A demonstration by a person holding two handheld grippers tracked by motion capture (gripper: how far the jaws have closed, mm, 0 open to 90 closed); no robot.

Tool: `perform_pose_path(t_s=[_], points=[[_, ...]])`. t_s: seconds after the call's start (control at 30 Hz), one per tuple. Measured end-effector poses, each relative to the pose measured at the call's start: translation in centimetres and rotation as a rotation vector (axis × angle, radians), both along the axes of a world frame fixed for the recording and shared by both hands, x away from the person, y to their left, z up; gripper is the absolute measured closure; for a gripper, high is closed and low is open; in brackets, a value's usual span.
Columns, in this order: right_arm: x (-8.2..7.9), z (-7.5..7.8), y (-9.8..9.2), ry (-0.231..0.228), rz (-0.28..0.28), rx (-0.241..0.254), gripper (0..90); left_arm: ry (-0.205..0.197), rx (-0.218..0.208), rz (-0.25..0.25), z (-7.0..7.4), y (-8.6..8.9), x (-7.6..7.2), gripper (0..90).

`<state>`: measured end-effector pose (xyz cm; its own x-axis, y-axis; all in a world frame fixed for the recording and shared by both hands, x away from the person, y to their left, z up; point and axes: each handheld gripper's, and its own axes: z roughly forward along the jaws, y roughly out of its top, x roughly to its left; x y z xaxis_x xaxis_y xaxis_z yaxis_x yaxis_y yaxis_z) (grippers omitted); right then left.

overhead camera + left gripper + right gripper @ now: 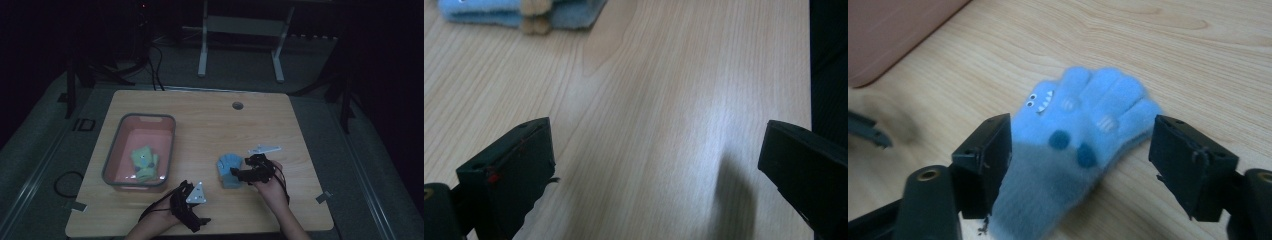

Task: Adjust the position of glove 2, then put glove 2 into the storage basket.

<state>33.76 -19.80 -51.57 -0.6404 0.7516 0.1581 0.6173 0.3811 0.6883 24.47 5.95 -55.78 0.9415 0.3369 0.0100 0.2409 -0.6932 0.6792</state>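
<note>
A fluffy blue glove [229, 170] with a small monster face and dark dots lies flat on the wooden table [210, 125], right of centre. My right gripper [235, 173] sits low over it. In the right gripper view its jaws stand wide apart on either side of the glove [1098, 100], and the pads do not press on it, so the right gripper [1082, 134] is open. My left gripper [186, 190] rests near the table's front edge. Its jaws are spread over bare wood, with nothing between them [654, 150]. The blue glove's edge [499, 12] lies farther off.
A pink bin with a grey rim [171, 145] stands at the left of the table and holds green gloves [144, 162]. A corner of the bin [893, 35] is close to the blue glove. A cable hole [237, 105] sits near the table's far edge.
</note>
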Motion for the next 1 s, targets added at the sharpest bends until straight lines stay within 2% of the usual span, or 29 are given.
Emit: perform_pose_path(t_s=[0.1,0.17,0.2,0.27,0.33,0.43,0.6,0.8,0.9,1.0], points=[[-0.1,-0.1,-0.8,0.012,0.021,0.002,19.3,-0.022,0.024,-0.007,0.2,-0.3,-0.3,2.0],[-0.2,-0.2,-1.0,0.009,0.023,-0.003,18.8,-0.014,0.031,-0.012,0.3,-0.5,-0.3,2.0],[-0.2,-0.4,-1.6,0.014,0.028,-0.013,18.2,-0.022,0.034,-0.008,0.3,-0.7,-0.3,2.0],[-0.2,-0.5,-2.2,0.026,0.031,0.007,18.1,-0.025,0.03,-0.004,0.5,-0.9,-0.4,2.0],[-0.1,-0.6,-2.7,0.023,0.032,0.007,18.1,-0.025,0.029,-0.002,0.6,-1.0,-0.4,2.0],[-0.3,-0.7,-3.7,-0.011,0.045,-0.002,16.7,-0.029,0.025,0.012,0.7,-1.1,-0.4,2.0],[-0.5,-0.1,-4.3,-0.07,0.079,-0.025,13.8,-0.029,0.005,0.032,0.9,-1.3,-0.1,2.0],[-0.5,0.3,-4.5,-0.057,0.122,-0.017,13.2,-0.033,-0.026,0.051,1.4,-1.8,0.3,2.0],[-0.5,0.5,-4.5,-0.048,0.139,-0.016,12.8,-0.032,-0.027,0.055,1.5,-2.1,0.7,2.0],[-0.2,0.7,-4.6,-0.025,0.13,0.013,13.4,-0.036,-0.02,0.053,1.5,-2.4,1.0,2.0]])
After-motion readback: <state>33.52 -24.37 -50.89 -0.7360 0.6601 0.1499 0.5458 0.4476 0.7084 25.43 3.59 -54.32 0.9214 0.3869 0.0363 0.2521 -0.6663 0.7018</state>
